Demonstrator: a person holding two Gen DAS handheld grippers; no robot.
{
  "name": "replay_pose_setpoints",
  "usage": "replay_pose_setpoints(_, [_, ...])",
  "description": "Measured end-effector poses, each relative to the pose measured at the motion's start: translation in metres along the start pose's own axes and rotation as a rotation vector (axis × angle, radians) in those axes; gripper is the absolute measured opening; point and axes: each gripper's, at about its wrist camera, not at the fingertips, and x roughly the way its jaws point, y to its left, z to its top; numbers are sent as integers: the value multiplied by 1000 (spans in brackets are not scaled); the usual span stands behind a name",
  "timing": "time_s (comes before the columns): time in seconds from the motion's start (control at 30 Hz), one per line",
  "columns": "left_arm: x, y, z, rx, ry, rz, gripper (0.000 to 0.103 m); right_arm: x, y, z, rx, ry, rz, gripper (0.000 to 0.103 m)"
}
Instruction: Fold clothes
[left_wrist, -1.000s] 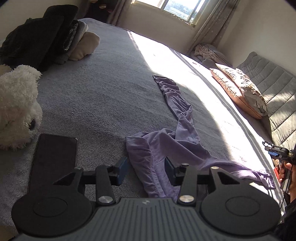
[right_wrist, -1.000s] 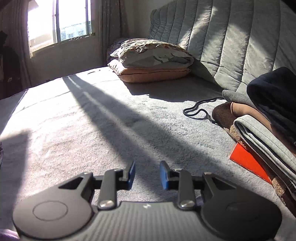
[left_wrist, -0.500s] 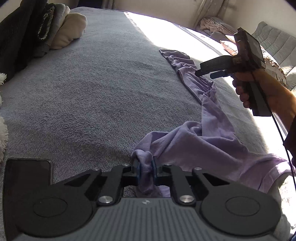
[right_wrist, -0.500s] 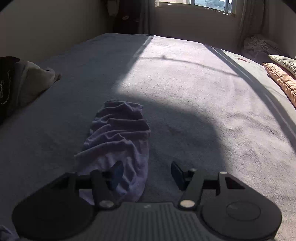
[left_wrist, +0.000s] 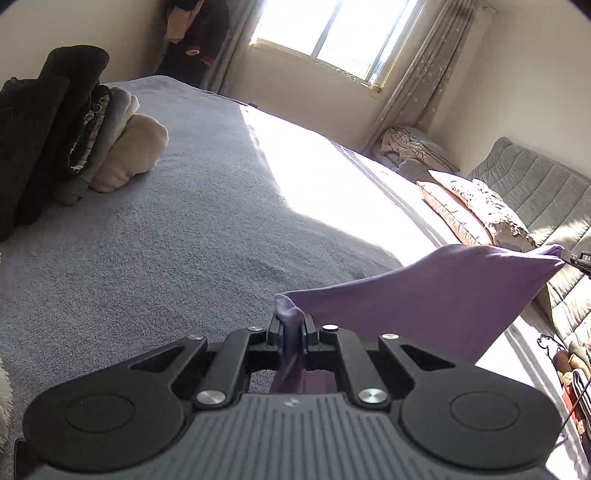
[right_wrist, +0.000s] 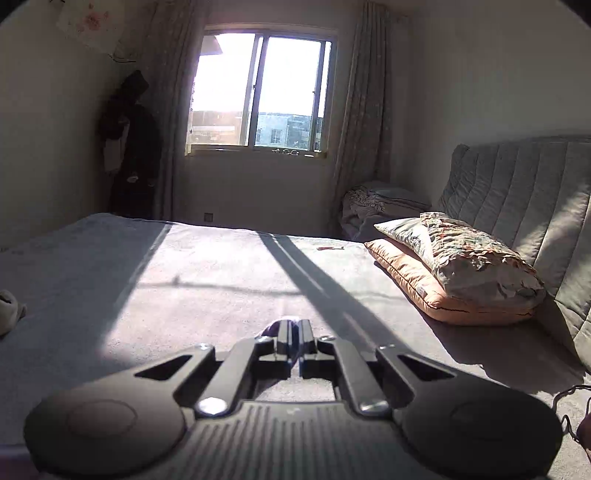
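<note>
A purple garment (left_wrist: 424, 295) hangs stretched in the air above the grey bed (left_wrist: 184, 240). My left gripper (left_wrist: 291, 332) is shut on one bunched end of it, and the cloth runs down between the pads. At the far right edge of the left wrist view, the tip of my right gripper (left_wrist: 576, 256) holds the opposite corner. In the right wrist view my right gripper (right_wrist: 291, 334) has its jaws together, with a small fold of the purple garment (right_wrist: 273, 326) pinched and peeking out beside them. The rest of the cloth is hidden below that camera.
A stack of folded dark, grey and cream clothes (left_wrist: 74, 140) lies at the left of the bed. Two pillows (right_wrist: 461, 266) rest against the grey padded headboard (right_wrist: 535, 206) on the right. A black cable (right_wrist: 569, 402) trails at the lower right. Sunlight falls across the bed from the window (right_wrist: 258, 92).
The right gripper, open over the far end of the garment half a second ago, has shut on it. Both grippers rose, and the garment left the bed and now spans the air.
</note>
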Motion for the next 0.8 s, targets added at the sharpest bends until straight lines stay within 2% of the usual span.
replay_pose_setpoints(0.07, [20,-11,-6,29,34,11,9,-21,-55,-24,95,62,-53,4])
replay_pose_setpoints(0.17, [50,-30,-20,74,95,32,9,-15,-116,-107,140,306,-149,6])
replay_pose_setpoints(0.2, [55,-34,-22,90,92,46,9,-8,-133,-142,171,403,-194,6])
replay_pose_setpoints(0.27, [63,-42,-23,113,87,74,9,4,-153,-188,248,550,-219,5])
replay_pose_setpoints(0.3, [65,-44,-21,113,81,82,9,-2,-169,-185,310,536,-180,7])
replay_pose_setpoints(0.33, [65,-43,-18,98,67,79,9,-8,-177,-172,322,483,-157,8])
replay_pose_setpoints(0.37, [64,-42,-14,84,54,77,9,-13,-181,-162,292,413,-161,19])
replay_pose_setpoints(0.4, [62,-41,-14,80,47,72,9,-17,-183,-152,255,341,-169,42])
replay_pose_setpoints(0.43, [60,-40,-13,79,40,68,9,-17,-181,-145,199,305,-179,52])
replay_pose_setpoints(0.47, [58,-43,-14,103,34,72,9,-11,-181,-143,166,315,-172,56])
replay_pose_setpoints(0.57, [54,-50,-16,159,18,83,9,17,-167,-144,114,355,-101,52])
replay_pose_setpoints(0.8, [56,-49,-15,172,5,120,8,56,-86,-123,-114,275,145,49])
